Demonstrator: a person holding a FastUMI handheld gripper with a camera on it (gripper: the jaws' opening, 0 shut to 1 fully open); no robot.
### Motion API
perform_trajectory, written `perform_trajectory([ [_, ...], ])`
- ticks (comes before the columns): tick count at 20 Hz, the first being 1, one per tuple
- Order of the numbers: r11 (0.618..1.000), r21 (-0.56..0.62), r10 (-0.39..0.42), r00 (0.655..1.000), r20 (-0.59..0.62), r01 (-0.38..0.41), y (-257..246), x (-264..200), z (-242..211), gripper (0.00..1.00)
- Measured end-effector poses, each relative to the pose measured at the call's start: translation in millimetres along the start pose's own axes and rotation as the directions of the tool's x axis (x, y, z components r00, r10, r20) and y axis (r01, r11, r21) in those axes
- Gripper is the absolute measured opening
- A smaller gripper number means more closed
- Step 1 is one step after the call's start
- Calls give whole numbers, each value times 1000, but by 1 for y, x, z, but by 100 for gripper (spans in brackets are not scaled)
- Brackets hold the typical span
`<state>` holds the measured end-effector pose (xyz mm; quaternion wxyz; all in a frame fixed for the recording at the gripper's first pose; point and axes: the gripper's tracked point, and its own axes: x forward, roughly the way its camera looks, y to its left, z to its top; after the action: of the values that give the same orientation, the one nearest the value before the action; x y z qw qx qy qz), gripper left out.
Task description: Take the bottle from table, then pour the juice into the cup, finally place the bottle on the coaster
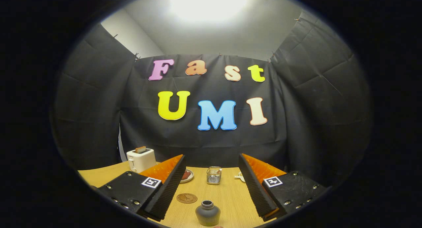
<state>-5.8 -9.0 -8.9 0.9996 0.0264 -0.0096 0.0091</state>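
Where the black cloth walls of the booth meet at the back, a pale ceiling with a bright light shows above them, and a light wooden table spreads out below. At the far left of the table stands a white toaster with a slice of toast poking out of its slot. Next, partly hidden behind the left finger, sits a small plate with something dark red on it, and nearer in lies a round brown coaster. The gripper hangs wide open, gripping nothing; between its fingers, close in, stands the dark grey bottle, upright and open-necked. Beyond it, further back, is a clear glass cup. A small white object peeks out beside the right finger; what it is I cannot tell.
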Motion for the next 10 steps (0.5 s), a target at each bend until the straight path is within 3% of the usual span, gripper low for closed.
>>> perform_trajectory([
  [10, 999, 38, 5, 998, -63, -3, -8, 5, -52, 97],
])
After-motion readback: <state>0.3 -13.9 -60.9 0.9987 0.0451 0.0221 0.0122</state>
